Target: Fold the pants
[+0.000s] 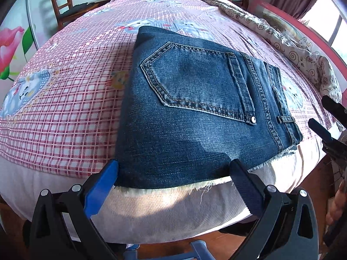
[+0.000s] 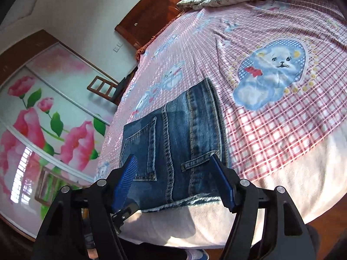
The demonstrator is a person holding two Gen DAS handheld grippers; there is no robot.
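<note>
The blue denim pants (image 1: 195, 108) lie folded into a compact rectangle on the bed, back pocket up, frayed hems at the near edge. They also show in the right wrist view (image 2: 173, 147). My left gripper (image 1: 173, 166) is open, its blue fingers spread either side of the fold's near edge, holding nothing. My right gripper (image 2: 173, 162) is open above the waistband end of the fold, empty. The right gripper also shows at the right edge of the left wrist view (image 1: 325, 125).
The bed has a pink checked sheet (image 1: 65, 108) with cartoon dog prints (image 2: 271, 75). A crumpled floral quilt (image 1: 292, 49) lies along the far right side. A wooden chair (image 1: 63, 6) and a flower-painted wardrobe (image 2: 43, 119) stand left of the bed.
</note>
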